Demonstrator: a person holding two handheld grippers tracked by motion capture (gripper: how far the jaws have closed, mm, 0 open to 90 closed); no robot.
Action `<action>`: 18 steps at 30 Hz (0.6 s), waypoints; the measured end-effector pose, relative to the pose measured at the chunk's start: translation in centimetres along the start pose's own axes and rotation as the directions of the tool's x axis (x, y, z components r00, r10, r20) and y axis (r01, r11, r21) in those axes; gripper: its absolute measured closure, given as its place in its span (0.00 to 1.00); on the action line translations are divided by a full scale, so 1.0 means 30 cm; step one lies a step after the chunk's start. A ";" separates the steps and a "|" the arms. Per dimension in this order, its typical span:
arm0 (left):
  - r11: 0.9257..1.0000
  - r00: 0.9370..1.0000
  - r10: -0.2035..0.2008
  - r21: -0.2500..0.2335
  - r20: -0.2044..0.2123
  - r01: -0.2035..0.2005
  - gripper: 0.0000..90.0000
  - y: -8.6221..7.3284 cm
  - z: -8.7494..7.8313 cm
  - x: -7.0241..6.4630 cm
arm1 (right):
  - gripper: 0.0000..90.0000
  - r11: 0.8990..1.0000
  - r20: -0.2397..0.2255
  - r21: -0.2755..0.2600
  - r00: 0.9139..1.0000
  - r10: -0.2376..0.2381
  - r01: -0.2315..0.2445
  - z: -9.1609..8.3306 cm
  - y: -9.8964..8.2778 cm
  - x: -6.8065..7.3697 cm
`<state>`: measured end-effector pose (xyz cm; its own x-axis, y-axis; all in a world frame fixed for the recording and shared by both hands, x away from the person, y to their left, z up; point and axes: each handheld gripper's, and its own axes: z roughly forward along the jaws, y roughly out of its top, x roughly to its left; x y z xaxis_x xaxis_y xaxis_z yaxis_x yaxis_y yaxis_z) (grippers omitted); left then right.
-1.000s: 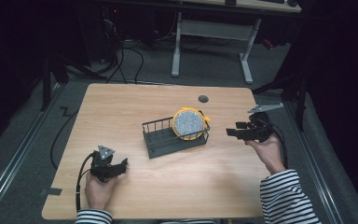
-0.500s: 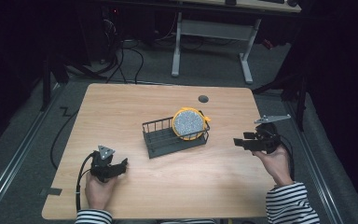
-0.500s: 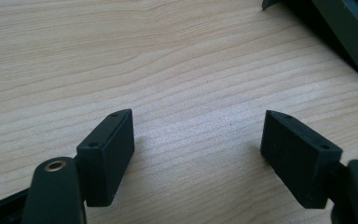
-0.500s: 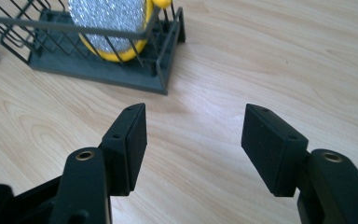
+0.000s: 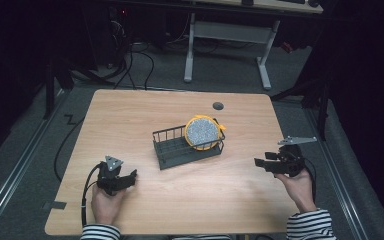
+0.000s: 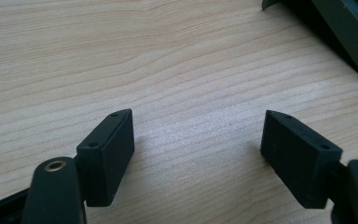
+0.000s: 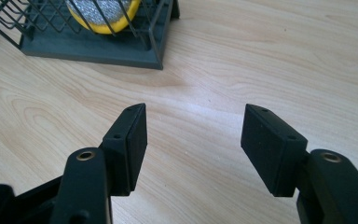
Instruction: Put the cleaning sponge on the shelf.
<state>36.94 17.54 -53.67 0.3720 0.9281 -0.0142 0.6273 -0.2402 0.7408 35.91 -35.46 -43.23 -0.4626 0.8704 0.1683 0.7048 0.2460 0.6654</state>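
Left gripper point(image 5: 128, 177), held in the left hand point(image 5: 105, 204) near the table's front-left corner, jaws spread wide with nothing between them. Right gripper point(image 5: 259, 162), held in the right hand point(image 5: 296, 187) near the right edge, points leftward, jaws likewise apart. Striped sleeves point(image 5: 307, 226) enter at the front edge.

This looks like a lab or office workspace. A wooden table point(image 5: 130, 120) stands on grey carpet point(image 5: 25, 150). Cables point(image 5: 140, 60) trail beneath a height-adjustable desk point(image 5: 230, 35) behind.
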 end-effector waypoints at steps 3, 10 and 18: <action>1.000 1.000 0.000 0.000 0.000 0.000 0.29 0.000 0.000 0.000 | 0.46 1.000 -0.012 -0.002 1.000 0.024 -0.024 0.015 -0.034 -0.009; 1.000 1.000 0.000 0.000 0.000 0.000 0.29 0.000 0.000 0.000 | 0.46 0.998 -0.008 -0.013 0.998 0.058 -0.058 0.046 -0.088 -0.021; 1.000 1.000 0.000 0.000 0.000 0.000 0.29 0.000 0.000 0.000 | 0.48 0.997 0.042 -0.049 0.997 0.064 -0.062 0.081 -0.135 -0.024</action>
<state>36.94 17.53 -53.68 0.3717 0.9282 -0.0144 0.6272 -0.2396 0.7411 34.69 -36.04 -47.81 -0.3936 0.9014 0.1804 0.7051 0.1700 0.6885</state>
